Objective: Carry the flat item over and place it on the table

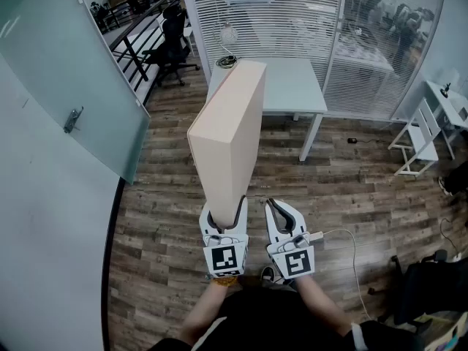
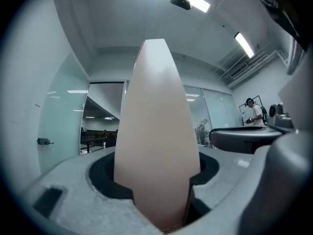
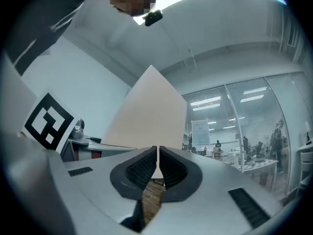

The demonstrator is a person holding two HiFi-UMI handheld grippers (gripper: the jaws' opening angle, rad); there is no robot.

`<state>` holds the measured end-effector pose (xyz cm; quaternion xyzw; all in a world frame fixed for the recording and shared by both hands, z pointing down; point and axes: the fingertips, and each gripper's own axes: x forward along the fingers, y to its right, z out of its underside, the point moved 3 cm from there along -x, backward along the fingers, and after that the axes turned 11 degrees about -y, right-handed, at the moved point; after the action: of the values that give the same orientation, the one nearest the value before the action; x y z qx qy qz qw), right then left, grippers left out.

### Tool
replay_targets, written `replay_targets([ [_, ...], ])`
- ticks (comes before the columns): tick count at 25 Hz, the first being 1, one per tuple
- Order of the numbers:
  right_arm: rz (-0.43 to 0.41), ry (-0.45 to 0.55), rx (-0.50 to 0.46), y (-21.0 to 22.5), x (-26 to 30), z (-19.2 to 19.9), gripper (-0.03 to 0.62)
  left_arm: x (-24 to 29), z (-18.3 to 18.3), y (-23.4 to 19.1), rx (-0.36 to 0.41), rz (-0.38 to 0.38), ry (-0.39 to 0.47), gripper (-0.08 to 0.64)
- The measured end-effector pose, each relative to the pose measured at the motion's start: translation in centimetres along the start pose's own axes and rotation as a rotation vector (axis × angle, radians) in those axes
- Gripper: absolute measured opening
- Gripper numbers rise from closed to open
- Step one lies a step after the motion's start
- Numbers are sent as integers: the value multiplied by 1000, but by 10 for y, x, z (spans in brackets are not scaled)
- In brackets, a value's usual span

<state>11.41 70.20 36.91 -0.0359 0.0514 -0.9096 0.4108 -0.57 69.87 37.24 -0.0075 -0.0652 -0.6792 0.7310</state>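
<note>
A flat beige box (image 1: 228, 130) stands upright on its narrow end, held above the wooden floor. My left gripper (image 1: 224, 221) is shut on its lower end, and in the left gripper view the box (image 2: 157, 146) fills the gap between the jaws. My right gripper (image 1: 284, 218) is just to the right of it, jaws shut with nothing between them; the right gripper view shows the box's (image 3: 149, 114) broad side beyond the closed pads. A light grey table (image 1: 292, 86) stands ahead, partly hidden by the box.
A frosted glass door (image 1: 69, 72) stands open at the left. Glass partitions with blinds (image 1: 292, 13) run behind the table. An office chair (image 1: 172, 42) is at the back left, a white rack (image 1: 420, 141) at the right, a cable (image 1: 351, 247) on the floor.
</note>
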Motion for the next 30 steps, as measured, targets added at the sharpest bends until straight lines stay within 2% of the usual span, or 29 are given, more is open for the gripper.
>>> replay_targets([
  [3,-1,-24,2,16,2,6,17,9,3,7,-21,-22,-25,279],
  [8,37,-48,41,47,7,21,17,20,4,18,-11,-34,-17,281],
  [12,67,-63,70,62,27,28,17,41,11,10,-12,-46,-41,281],
  [15,75,-85,53,71,49,30,17,67,14,0,-23,-38,-32,281],
  [20,92,-102,35,84,106,33,17,125,11,-25,12,3,-21,281],
  [26,115,-135,-5,92,182,23,17,188,8,-72,-25,51,-41,281],
  [30,137,-145,-17,95,230,22,17,230,6,-105,32,74,-20,282],
])
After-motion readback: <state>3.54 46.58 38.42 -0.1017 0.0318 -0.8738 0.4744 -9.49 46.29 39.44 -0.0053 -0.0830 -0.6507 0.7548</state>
